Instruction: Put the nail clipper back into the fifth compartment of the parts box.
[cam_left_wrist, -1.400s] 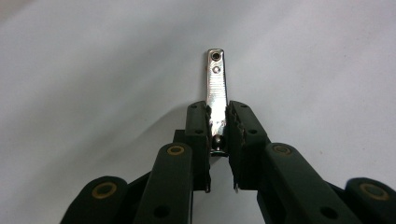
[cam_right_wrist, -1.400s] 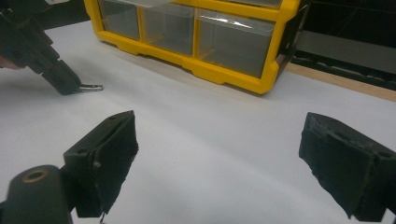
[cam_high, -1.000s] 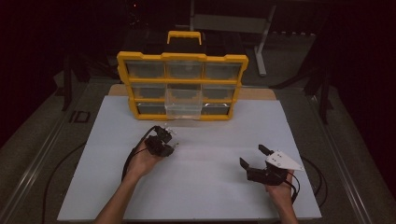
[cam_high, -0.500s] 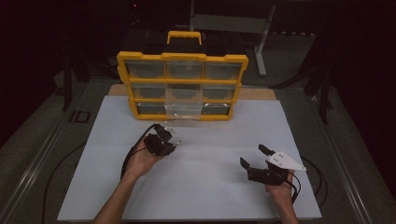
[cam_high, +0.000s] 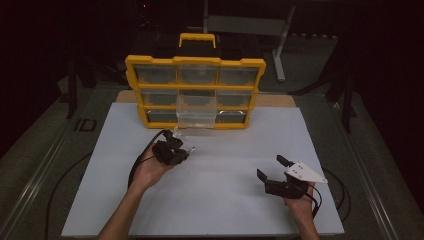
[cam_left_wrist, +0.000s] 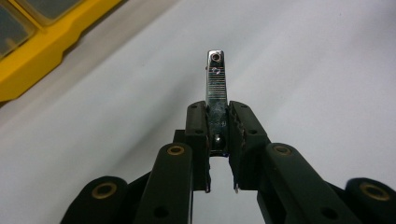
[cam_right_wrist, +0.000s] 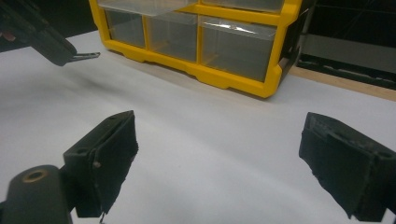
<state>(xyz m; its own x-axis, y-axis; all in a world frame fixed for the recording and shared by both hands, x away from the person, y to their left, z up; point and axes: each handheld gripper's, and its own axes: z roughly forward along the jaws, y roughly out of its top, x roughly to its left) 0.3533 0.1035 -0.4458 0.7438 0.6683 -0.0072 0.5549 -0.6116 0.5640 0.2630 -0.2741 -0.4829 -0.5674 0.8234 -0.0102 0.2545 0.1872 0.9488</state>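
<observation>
The room around is dark, and a white board lies on the counter under a dim light. At the far edge of the board stands a yellow organizer box with a handle on top and three rows of clear drawers. The middle drawer of the lowest row is pulled out toward the person.

The left gripper is in front of this open drawer, a little to its left, held above the board by the left hand. Its fingers stand narrow and are pressed on a small shiny metal piece. This piece is flat and chrome-like, with fine ridges across it and a small hole near its free end. It sticks out forward between the two fingertips, clear of the board.

The right gripper is well apart from it, on the right side of the board, near the front edge. Its fingers are spread wide, with the white board between them, and they point toward the organizer box.
</observation>
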